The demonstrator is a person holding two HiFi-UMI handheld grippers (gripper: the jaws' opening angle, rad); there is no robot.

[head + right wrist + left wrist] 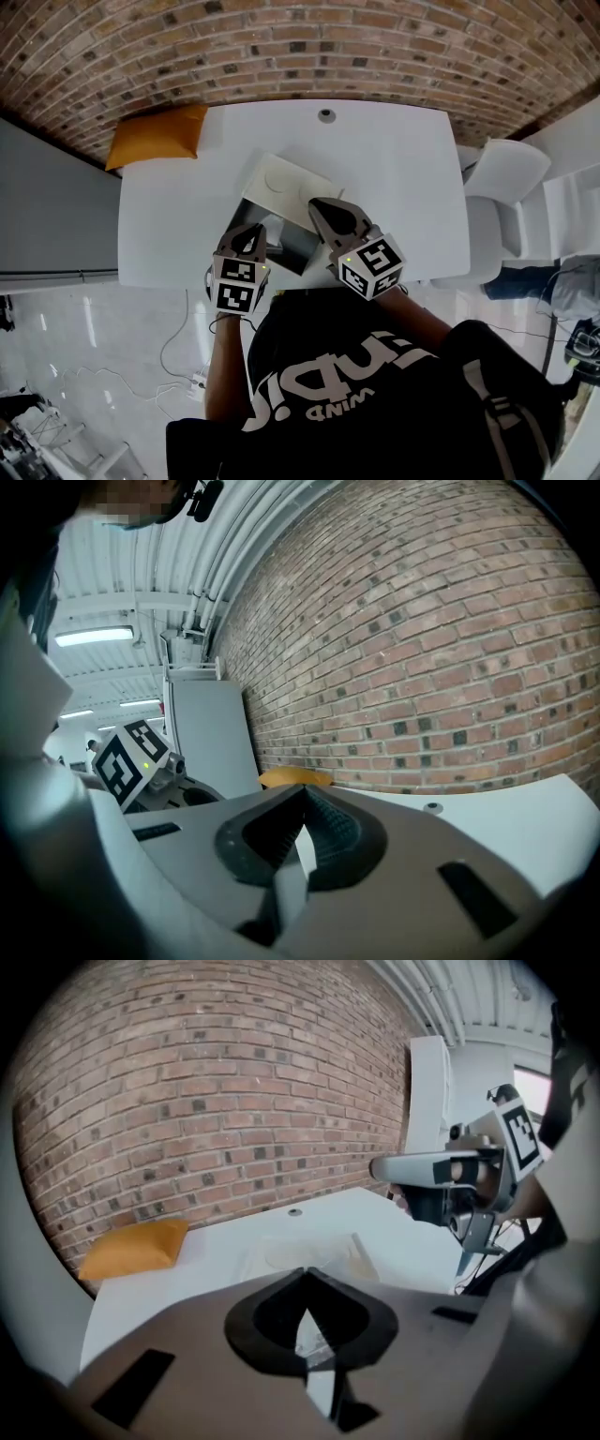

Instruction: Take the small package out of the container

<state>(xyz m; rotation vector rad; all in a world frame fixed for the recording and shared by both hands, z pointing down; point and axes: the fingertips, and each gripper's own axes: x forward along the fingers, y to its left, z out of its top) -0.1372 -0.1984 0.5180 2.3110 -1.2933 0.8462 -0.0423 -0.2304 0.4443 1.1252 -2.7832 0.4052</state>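
A clear, shallow container (281,183) (309,1252) lies on the white table (394,187). Just in front of it is a dark grey box (298,246). My left gripper (249,234) (306,1279) hangs above the table's near edge. Its jaws are shut on a thin, crinkly, pale small package (317,1340), which shows only as a sliver between the pads. My right gripper (323,208) (302,799) (380,1168) is held level over the near side of the container, shut with nothing between its jaws.
An orange padded package (157,136) (136,1246) (295,778) lies at the table's far left corner. A cable hole (325,115) sits at the far edge by the brick wall. A white chair (502,173) stands at the right, and cables lie on the floor (178,356).
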